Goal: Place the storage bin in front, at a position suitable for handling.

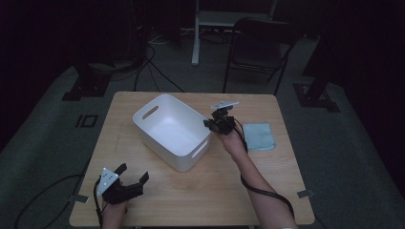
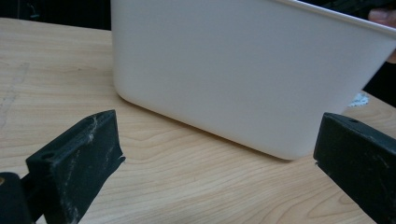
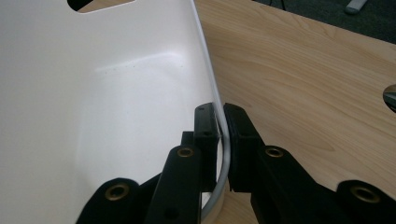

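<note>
right gripper (image 3: 222, 140) pinches the white bin's (image 1: 167, 129) rim – left gripper (image 1: 133, 174) (near the table's (image 1: 200, 191) front edge) rests spread wide, holding nothing.

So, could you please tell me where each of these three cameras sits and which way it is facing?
High view: fixed above the person's side, looking forward and down on the table; both forearms enter from below, left gripper open, right gripper at the white bin.
Left gripper view: low over the tabletop, facing the bin's outer wall between its open jaws.
Right gripper view: looks along its jaws, shut on the bin's rim.
Shared: all three show the bin and tabletop.
</note>
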Demonstrator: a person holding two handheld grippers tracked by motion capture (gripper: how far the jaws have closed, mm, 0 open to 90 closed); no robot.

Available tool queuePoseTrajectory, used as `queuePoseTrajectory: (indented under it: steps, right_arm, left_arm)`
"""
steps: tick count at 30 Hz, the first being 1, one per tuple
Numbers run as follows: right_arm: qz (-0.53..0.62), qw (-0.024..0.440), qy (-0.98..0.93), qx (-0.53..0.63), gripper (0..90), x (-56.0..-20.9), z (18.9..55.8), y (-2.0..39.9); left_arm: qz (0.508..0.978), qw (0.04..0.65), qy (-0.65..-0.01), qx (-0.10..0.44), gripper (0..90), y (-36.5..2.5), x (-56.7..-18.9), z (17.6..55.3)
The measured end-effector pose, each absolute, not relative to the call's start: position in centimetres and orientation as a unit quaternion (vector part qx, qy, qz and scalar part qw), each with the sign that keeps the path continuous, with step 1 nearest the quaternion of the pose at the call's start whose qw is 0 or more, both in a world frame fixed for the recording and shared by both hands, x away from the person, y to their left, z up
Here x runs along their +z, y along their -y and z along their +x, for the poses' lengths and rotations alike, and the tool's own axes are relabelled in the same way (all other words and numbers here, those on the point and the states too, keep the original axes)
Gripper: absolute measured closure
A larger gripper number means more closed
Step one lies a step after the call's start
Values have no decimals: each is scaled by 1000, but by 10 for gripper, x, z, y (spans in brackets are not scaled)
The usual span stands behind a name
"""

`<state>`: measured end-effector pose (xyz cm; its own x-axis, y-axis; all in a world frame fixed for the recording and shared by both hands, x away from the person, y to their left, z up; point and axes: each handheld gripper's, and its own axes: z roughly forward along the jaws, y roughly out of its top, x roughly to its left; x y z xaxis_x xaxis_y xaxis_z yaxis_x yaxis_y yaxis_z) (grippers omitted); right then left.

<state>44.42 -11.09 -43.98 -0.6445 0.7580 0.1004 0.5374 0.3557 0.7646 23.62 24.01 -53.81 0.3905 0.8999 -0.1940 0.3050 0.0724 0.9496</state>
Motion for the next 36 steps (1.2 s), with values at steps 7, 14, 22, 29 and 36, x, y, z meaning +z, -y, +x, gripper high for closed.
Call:
queuePoseTrajectory:
  steps: [7, 14, 22, 29, 36]
  right_arm:
    - [393, 135, -815, 405, 842, -440, 434, 121]
    - [389, 129, -816, 408, 841, -441, 424, 133]
    - [388, 124, -816, 410, 839, -441, 413, 148]
    - [392, 120, -810, 419, 836, -443, 403, 160]
    - [395, 112, -809, 420, 834, -443, 393, 173]
  left_arm:
    - [626, 554, -469, 285, 6, -238, -538, 236]
    - [631, 536, -482, 287, 6, -238, -539, 236]
    - [652, 516, -492, 259, 6, -232, -539, 237]
    - [667, 513, -485, 238, 6, -228, -539, 236]
    - [681, 514, -470, 225, 10, -227, -536, 237]
